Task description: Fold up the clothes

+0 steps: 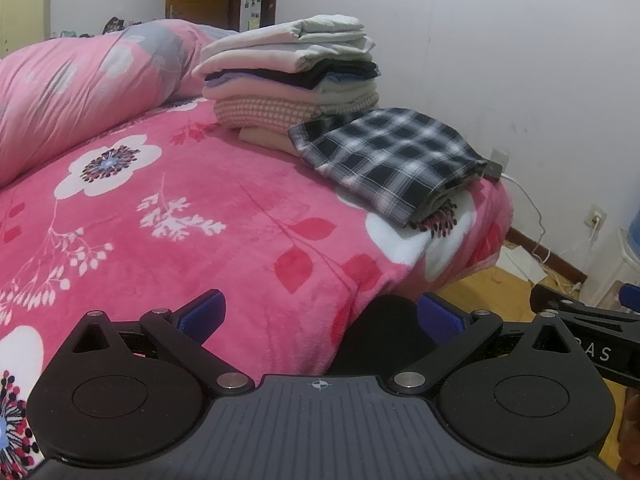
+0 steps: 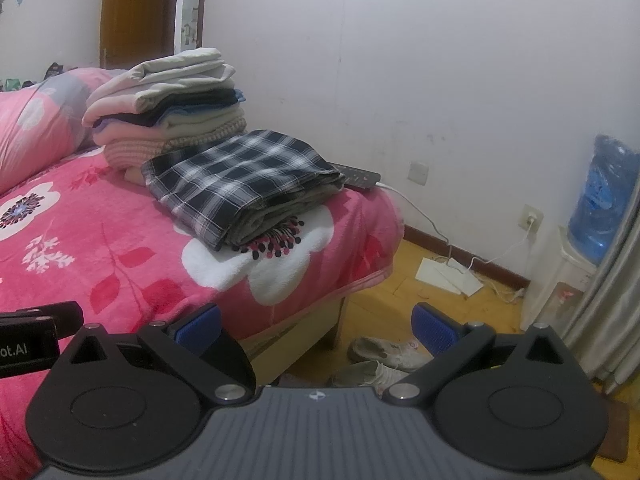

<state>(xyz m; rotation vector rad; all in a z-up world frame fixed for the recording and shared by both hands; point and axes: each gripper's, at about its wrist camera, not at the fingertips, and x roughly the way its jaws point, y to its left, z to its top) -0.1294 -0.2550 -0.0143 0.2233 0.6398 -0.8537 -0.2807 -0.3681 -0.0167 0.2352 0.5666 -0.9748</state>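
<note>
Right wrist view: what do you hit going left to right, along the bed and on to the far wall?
Pink floral quilt → stack of folded clothes → folded plaid garment → black remote → wall socket with white plug → blue water jug

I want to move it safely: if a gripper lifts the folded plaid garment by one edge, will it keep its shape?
Probably not. The plaid garment is soft cloth in loose layers, so it would likely droop and unfold. It looks light. It lies on the fleecy blanket, so pushing may drag and wrinkle it.
</note>
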